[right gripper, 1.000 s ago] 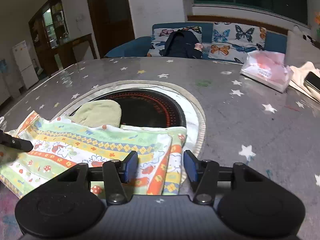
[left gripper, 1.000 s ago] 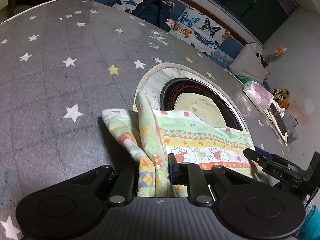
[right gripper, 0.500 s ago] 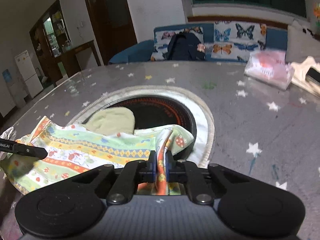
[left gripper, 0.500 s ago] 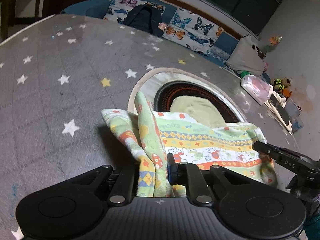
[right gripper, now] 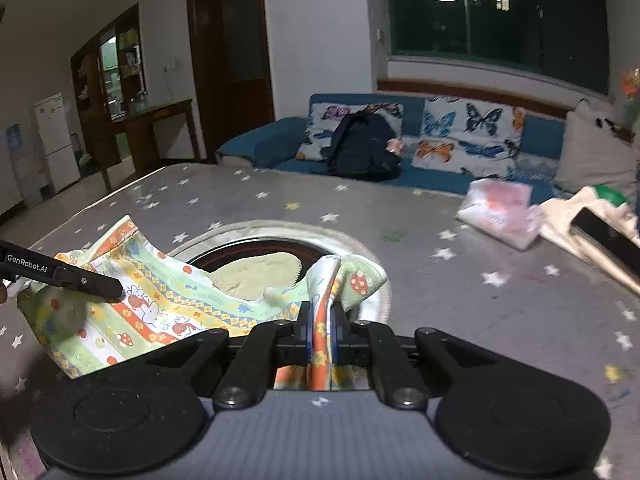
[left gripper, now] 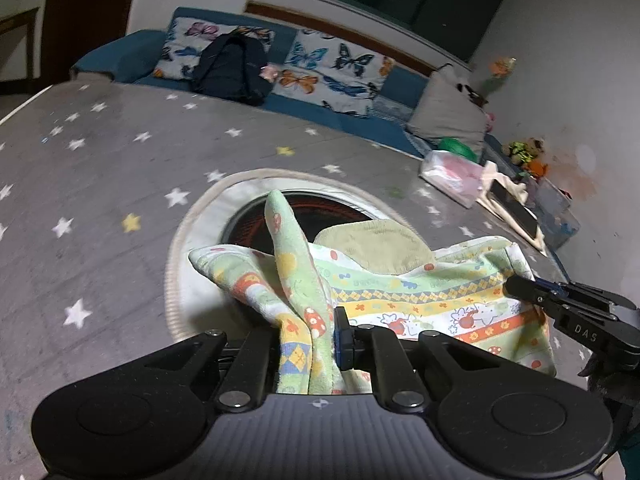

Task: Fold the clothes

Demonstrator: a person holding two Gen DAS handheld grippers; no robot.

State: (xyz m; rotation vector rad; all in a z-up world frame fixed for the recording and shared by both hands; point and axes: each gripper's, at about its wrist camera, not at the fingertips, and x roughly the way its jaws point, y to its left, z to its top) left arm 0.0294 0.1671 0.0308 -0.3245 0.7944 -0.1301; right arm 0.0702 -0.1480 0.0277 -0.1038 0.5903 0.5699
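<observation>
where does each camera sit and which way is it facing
Left wrist: sits on the left gripper, facing along its fingers over the patterned cloth toward the sofa; the right gripper shows at the right edge.
Right wrist: sits on the right gripper, facing across the table toward the sofa and window; the left gripper enters from the left.
Shared: cloth, sofa, backpack.

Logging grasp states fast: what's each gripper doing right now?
Left gripper: closed on the cloth.
Right gripper: closed on the same cloth.
</observation>
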